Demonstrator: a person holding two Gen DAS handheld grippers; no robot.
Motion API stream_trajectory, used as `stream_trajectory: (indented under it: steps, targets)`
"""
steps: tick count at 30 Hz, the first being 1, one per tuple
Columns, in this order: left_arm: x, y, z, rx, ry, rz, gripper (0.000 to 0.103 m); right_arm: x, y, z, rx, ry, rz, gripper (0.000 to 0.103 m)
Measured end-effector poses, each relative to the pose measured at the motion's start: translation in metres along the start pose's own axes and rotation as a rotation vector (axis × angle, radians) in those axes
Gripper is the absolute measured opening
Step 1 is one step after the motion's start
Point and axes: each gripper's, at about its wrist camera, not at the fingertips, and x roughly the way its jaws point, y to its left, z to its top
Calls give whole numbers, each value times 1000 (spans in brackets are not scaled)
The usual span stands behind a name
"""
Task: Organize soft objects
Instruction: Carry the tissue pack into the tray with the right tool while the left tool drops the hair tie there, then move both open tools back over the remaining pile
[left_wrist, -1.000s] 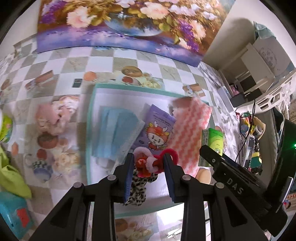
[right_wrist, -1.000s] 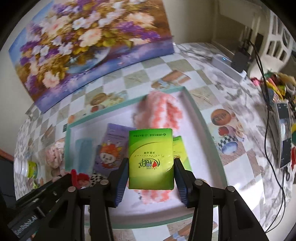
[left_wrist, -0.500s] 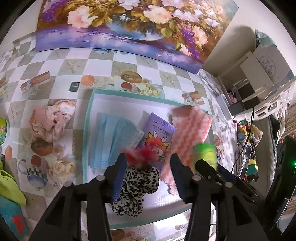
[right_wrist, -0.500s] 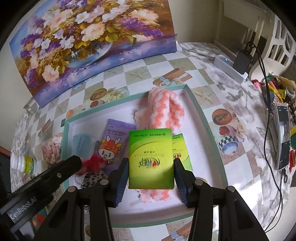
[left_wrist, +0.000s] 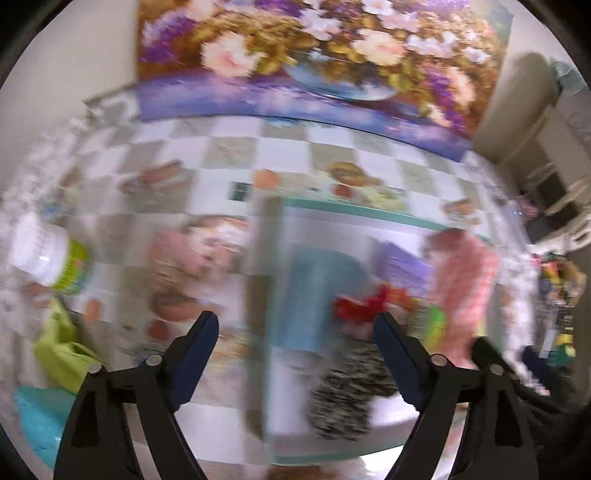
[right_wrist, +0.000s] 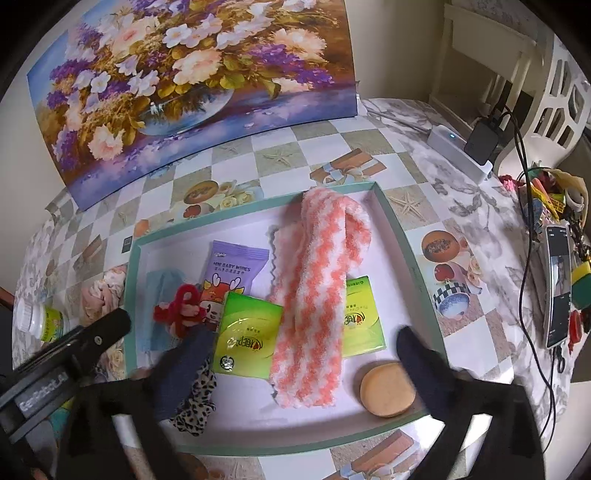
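**Ana:** Claws first: what are they doing?

**Ben:** Both are spread wide with nothing between the fingers. The right claw (right_wrist: 299, 354) hangs over the near part of the tray (right_wrist: 400, 229); the left claw (left_wrist: 295, 336) straddles the tray's left rim, though its view is badly blurred.

**Ana:** Where do the soft things lie?

**Ben:** Inside the teal-rimmed tray. A pink-and-white fuzzy sock (right_wrist: 317, 291) runs lengthwise down the middle. One green tissue pack (right_wrist: 249, 334) lies just left of it, touching its edge; a second green tissue pack (right_wrist: 364, 317) sits to its right, partly tucked under it.

**Ana:** And the far left side?

**Ben:** A purple baby wipes packet (right_wrist: 231, 266) lies beside blue face masks (right_wrist: 160, 282). A red pipe-cleaner figure (right_wrist: 181, 308) rests over both, and a leopard-print scrunchie (right_wrist: 195, 402) sits near the front rim, partly hidden by the right claw's left finger.

**Ana:** Anything at the front right?

**Ben:** A round orange sponge puff (right_wrist: 388, 387), close to the right claw's other finger; I cannot tell whether they touch.

**Ana:** Outside the tray?

**Ben:** On the checkered bench (right_wrist: 332, 147), a crumpled pink cloth (left_wrist: 195, 254) lies just left of the tray, and a white-capped bottle (left_wrist: 48, 254) lies on its side farther left. A flower painting (right_wrist: 192, 70) leans against the wall behind, and a phone (right_wrist: 557, 288) rests at the right edge.
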Motion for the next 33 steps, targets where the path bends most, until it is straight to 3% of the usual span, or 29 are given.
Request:
stream_trajectory:
  steps: [10,22,28,33]
  targets:
    - [-3,13,3,-10,-2,66,91,3,4,-1,-17,16,-11,103]
    - [-16,27,3,-12,10,69,91,0,22,-5,-72,18,-9,103]
    - [-32,56,2,-35,-6,96,91,0,57,-16,-154,25,31,103]
    - [-42,91,-5,-63,-6,128,91,4,90,-28,-203,57,120,103]
